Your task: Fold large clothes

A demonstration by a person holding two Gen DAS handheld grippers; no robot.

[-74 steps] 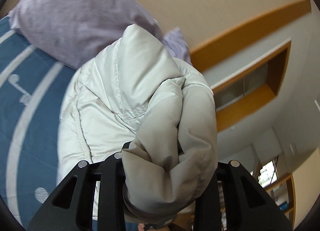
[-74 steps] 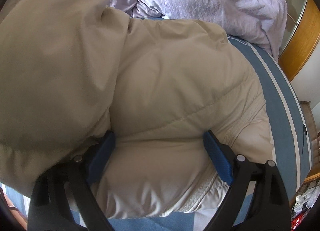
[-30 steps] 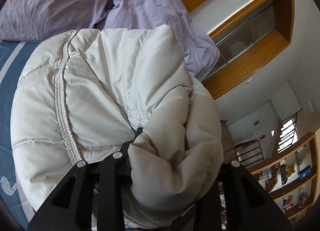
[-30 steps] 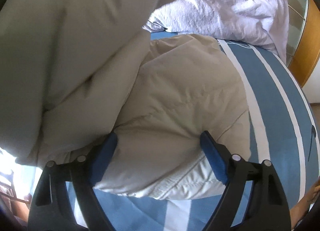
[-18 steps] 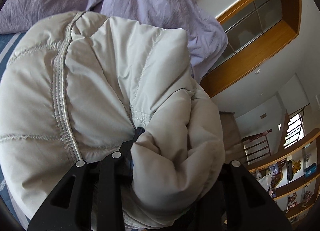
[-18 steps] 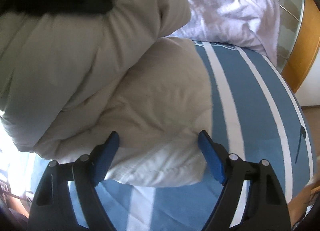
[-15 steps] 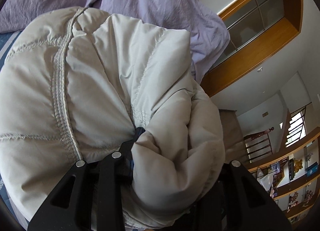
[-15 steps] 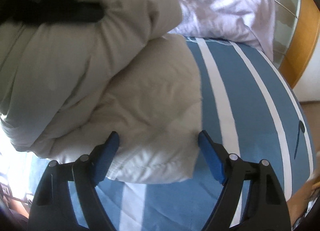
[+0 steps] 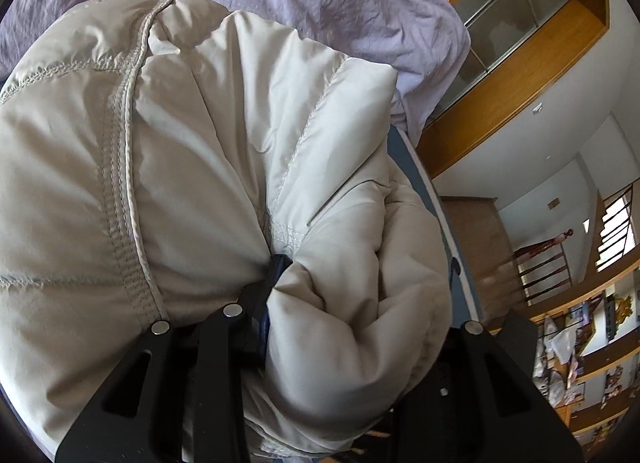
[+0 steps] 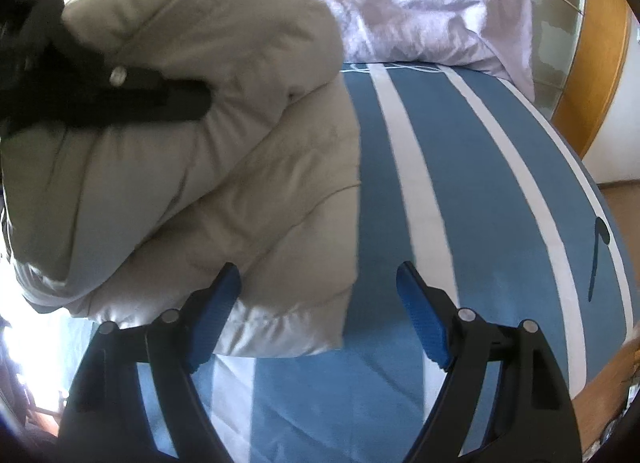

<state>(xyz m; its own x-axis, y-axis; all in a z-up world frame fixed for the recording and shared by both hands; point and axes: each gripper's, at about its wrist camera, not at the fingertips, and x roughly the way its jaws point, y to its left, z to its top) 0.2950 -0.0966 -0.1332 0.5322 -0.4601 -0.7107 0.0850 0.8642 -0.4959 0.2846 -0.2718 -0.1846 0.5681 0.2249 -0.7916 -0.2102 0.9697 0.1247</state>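
My left gripper (image 9: pixel 344 327) is clamped on a thick bunch of the puffy beige quilted jacket (image 10: pixel 224 183); my right gripper (image 10: pixel 318 303) gapes empty beside its hem on the blue-and-white striped bedsheet (image 10: pixel 460 183).

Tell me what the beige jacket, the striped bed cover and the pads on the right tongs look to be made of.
Beige jacket: smooth, faintly shiny woven shell, probably nylon or polyester, over puffy filling; quilted stitch lines and soft bulges show it.
Striped bed cover: matte blue-and-white woven cloth, likely cotton, though not certain.
Pads on the right tongs: blue, finely textured, seemingly rubber or plastic, on black moulded plastic arms.
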